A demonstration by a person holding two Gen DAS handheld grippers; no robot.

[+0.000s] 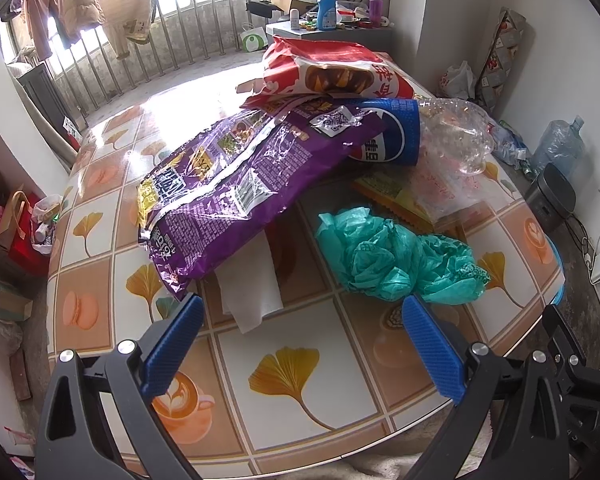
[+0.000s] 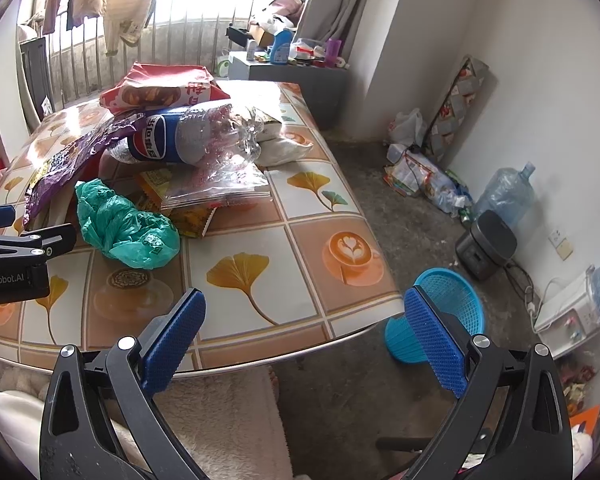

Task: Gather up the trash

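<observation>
Trash is piled on a tiled-pattern table (image 1: 292, 376): a purple snack bag (image 1: 236, 184), a red snack bag (image 1: 332, 68), a crushed blue-label plastic bottle (image 1: 432, 132), a crumpled green plastic bag (image 1: 396, 260), a white tissue (image 1: 252, 292) and a clear zip bag (image 2: 220, 184) over a yellow wrapper (image 2: 192, 216). My left gripper (image 1: 300, 320) stands open just short of the green bag and tissue. My right gripper (image 2: 304, 316) hangs open over the table's near right corner, empty. A blue waste basket (image 2: 448, 300) stands on the floor beside the table.
On the floor by the right wall lie a black rice cooker (image 2: 488, 244), a water jug (image 2: 504, 192) and loose bags (image 2: 424, 176). A grey cabinet (image 2: 296, 76) crowded with bottles stands behind the table. Boxes and bags (image 1: 12, 232) sit at the left.
</observation>
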